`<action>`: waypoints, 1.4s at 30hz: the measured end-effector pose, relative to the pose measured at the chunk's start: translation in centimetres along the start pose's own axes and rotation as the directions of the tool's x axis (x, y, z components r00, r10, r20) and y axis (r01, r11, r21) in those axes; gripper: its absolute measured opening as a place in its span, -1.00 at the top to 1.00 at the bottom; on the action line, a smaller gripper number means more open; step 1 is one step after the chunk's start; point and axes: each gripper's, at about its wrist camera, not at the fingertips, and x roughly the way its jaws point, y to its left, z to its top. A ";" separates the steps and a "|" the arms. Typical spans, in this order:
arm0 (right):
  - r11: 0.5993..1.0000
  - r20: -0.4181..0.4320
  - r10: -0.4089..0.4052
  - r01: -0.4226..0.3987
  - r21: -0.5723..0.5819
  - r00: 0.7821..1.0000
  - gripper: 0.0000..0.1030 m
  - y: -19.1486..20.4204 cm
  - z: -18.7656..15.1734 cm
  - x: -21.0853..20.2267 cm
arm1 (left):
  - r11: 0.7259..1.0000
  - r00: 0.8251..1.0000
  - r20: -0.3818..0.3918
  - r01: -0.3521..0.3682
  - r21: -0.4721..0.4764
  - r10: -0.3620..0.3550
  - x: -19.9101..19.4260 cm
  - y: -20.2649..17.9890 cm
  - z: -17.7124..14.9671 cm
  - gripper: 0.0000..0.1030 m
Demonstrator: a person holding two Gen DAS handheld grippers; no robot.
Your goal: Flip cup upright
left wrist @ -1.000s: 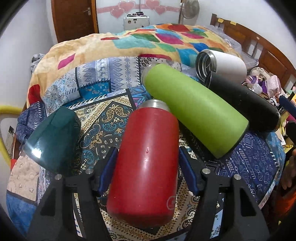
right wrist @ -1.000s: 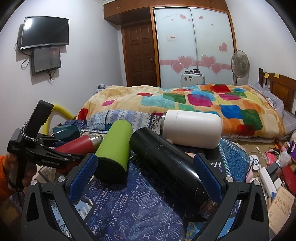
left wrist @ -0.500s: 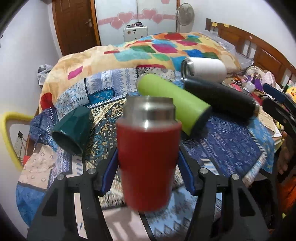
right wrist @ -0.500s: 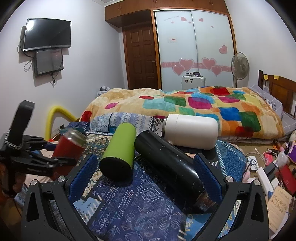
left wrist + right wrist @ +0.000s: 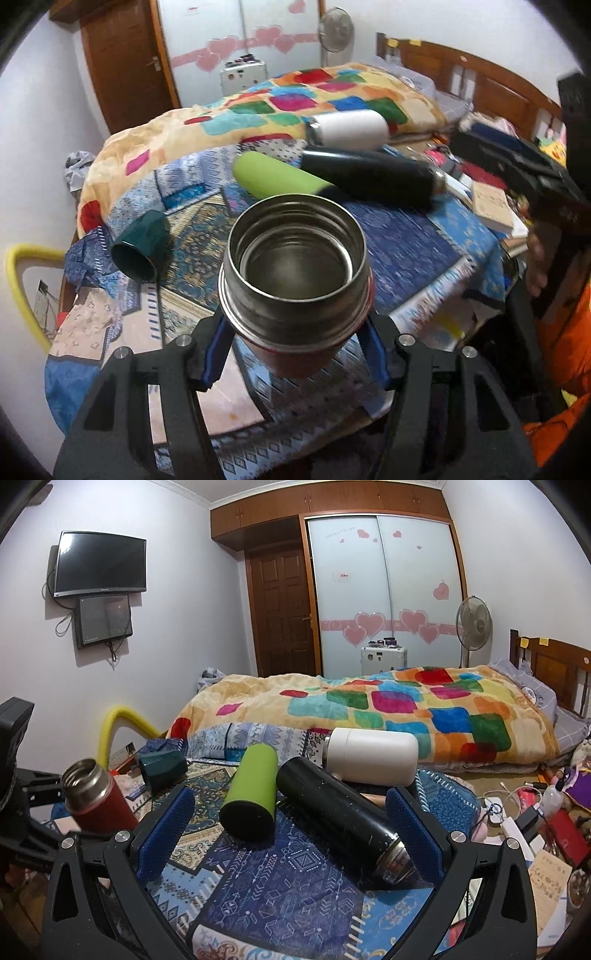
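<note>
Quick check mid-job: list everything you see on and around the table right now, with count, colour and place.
red cup: 1, red with steel mouth, lifted, mouth up, in left gripper
green bottle: 1, lime, lying mid-table
black bottle: 1, black, lying beside the green one
white cup: 1, white, lying at far edge
teal cup: 1, dark green, lying at left
tablecloth: 1, blue patterned, over table
bed blanket: 1, multicoloured, behind
left gripper: shut on red cup
right gripper: open, over black bottle

We note open patterned cloth (image 5: 295,886) between right gripper (image 5: 291,830) fingers. Black bottle (image 5: 340,812) lies there, green bottle (image 5: 255,790) touching it alongside, white cup (image 5: 373,757) just behind. Teal cup (image 5: 142,240) lies well apart, far left.
</note>
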 end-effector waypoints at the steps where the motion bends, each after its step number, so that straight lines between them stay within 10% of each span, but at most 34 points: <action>1: 1.000 0.002 0.000 0.000 0.002 1.000 -1.00 0.0 -0.1 -0.2 | 1.000 1.000 -0.008 0.010 0.013 -0.009 0.1 -0.5 -0.2 -0.19; 34: 0.998 -0.167 -0.053 0.057 0.021 0.985 -1.00 -2.8 -4.5 2.4 | 0.974 0.973 -0.096 0.217 0.065 -0.211 8.2 -5.7 2.4 -0.19; 42: 0.999 -0.178 -0.038 0.042 0.020 0.983 -1.00 -2.1 -4.5 2.7 | 0.986 0.982 0.092 0.163 0.040 -0.166 2.7 -2.2 2.6 -0.32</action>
